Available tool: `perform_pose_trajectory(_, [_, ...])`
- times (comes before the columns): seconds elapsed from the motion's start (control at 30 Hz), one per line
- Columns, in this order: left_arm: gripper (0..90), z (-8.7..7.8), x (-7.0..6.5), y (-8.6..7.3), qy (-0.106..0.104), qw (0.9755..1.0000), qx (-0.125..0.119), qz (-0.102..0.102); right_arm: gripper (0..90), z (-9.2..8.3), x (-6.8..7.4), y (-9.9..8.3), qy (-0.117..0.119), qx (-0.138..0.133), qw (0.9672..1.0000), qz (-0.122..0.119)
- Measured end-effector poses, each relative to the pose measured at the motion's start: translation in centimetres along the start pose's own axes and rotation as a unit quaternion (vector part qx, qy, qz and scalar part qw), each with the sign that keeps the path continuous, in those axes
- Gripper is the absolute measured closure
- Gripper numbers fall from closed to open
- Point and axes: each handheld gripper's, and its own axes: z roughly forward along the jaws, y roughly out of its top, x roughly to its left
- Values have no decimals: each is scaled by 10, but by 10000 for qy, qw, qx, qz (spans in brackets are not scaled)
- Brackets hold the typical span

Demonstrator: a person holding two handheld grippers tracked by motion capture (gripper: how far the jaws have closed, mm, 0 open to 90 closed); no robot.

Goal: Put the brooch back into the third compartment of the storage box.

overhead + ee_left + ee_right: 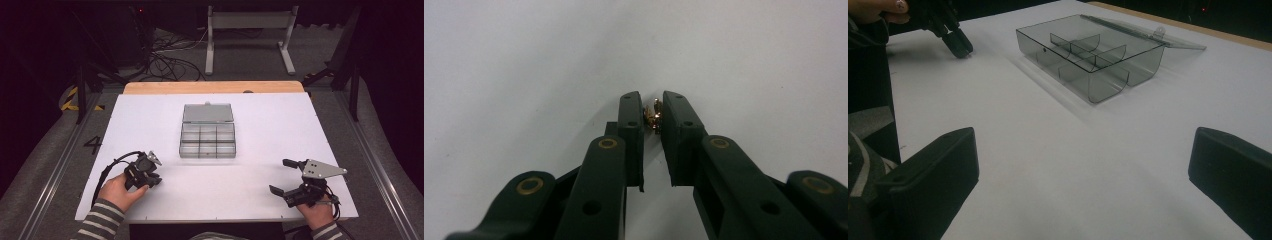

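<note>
My left gripper (156,181) rests low on the white table near its front left, held by a hand in a striped sleeve. In the left gripper view its jaws (653,107) are shut on a small gold-coloured metal part (653,116), pinched between the tips just above the table. My right gripper (281,176) sits at the front right with its jaws wide apart and nothing between them (1083,150). A clear grey compartment box (207,139) lies in the middle of the table with its lid folded back. The right gripper view shows the box (1088,55) ahead and the left gripper (959,44) far left.
The white table top (280,125) ends in a wooden strip (215,87) at the far side. Beyond it a grey metal stand (250,30) and loose cables (165,62) lie on the dark floor. Metal rails run along both sides.
</note>
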Motion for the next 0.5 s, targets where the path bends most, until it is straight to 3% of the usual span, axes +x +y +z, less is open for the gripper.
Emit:
perform_pose_trajectory(0.27, [801, -9, 2, -1, -51, 9997, -231, -75, 6, 0, 0, 0, -4, 2, 10000, -1])
perform_pose_trajectory(0.5, [801, -20, 2, 0, 31, 9986, -522, -85, 6, 0, 0, 0, -5, 3, 10000, -3])
